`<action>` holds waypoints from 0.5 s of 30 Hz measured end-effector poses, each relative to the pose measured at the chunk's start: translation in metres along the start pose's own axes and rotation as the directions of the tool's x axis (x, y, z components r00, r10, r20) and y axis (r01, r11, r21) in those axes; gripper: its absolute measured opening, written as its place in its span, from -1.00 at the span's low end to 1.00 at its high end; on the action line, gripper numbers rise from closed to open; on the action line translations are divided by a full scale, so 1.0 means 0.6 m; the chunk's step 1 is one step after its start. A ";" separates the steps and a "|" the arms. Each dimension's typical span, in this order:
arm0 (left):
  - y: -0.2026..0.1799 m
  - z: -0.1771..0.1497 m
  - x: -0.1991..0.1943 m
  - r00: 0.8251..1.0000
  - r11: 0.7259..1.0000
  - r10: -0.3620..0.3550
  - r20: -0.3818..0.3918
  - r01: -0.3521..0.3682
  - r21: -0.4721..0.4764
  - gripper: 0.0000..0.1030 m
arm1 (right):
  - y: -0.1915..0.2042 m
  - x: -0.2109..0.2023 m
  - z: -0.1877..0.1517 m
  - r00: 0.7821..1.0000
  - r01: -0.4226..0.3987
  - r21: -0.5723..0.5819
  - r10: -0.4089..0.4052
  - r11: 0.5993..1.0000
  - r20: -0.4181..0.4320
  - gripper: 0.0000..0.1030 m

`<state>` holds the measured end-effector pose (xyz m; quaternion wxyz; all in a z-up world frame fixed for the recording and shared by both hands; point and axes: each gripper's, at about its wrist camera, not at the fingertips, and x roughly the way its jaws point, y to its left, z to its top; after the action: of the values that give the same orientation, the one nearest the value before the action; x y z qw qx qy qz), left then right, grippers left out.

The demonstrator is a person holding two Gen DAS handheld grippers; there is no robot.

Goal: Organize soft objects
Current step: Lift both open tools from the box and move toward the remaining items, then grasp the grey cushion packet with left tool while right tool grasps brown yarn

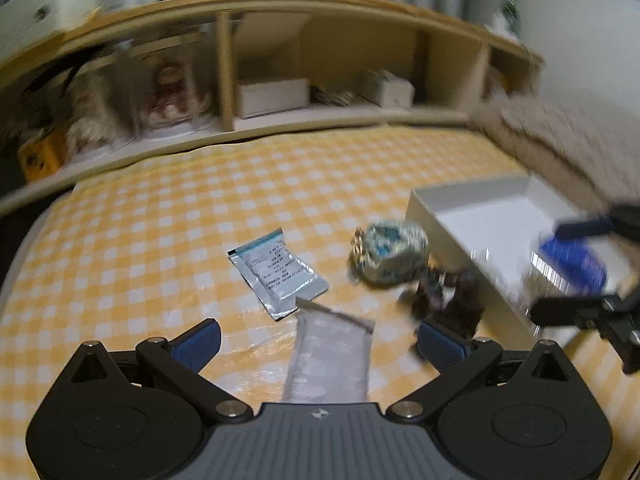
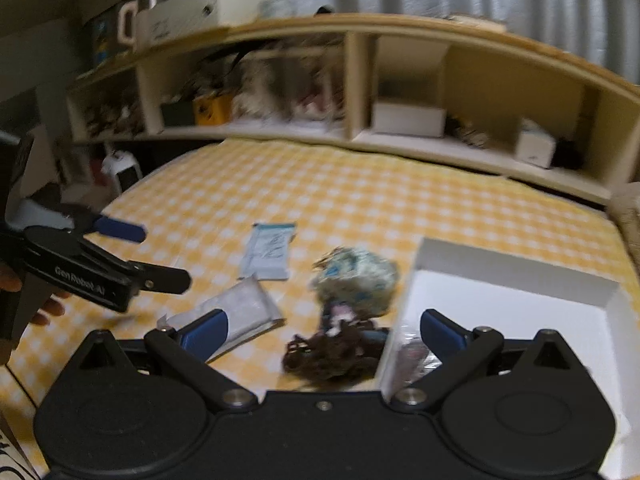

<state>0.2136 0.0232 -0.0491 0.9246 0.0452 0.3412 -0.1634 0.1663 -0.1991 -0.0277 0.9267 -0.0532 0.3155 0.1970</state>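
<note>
Yellow-checked bedcover spreads out ahead of both your grippers, with the wooden shelf beyond it. Your white box sits under your right gripper, whose jaws are spread wide and hold nothing; a shiny packet already lies inside, by its right finger. Ahead of those jaws sit the blue-and-white pouch and the dark tangled bundle, touching. Your left gripper is spread too, with the clear padded sleeve between its fingers and the silver sachet just past them. Both views are smeared: close now and I judge you could snag the bedcover or skid the slick sleeve away.
</note>
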 end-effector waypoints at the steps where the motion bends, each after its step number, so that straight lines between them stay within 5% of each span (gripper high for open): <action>1: -0.002 -0.003 0.006 1.000 0.999 0.002 -0.006 -0.002 0.039 1.00 | 0.005 0.010 -0.002 1.000 -0.001 -0.018 0.001 1.000 -0.012 1.00; 8: -0.022 -0.025 0.059 0.994 0.977 -0.021 -0.104 0.043 0.208 1.00 | 0.018 0.078 -0.027 0.994 0.053 -0.231 -0.072 0.972 -0.078 1.00; 15: -0.031 -0.036 0.110 0.974 0.967 -0.077 -0.213 0.125 0.223 1.00 | 0.048 0.117 -0.050 0.994 0.036 -0.516 -0.084 0.856 -0.071 0.81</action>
<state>0.2414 -0.0081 -0.1078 0.8635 0.1531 0.4138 -0.2444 0.1887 -0.1562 -0.0936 0.8692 -0.3172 0.2917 0.2424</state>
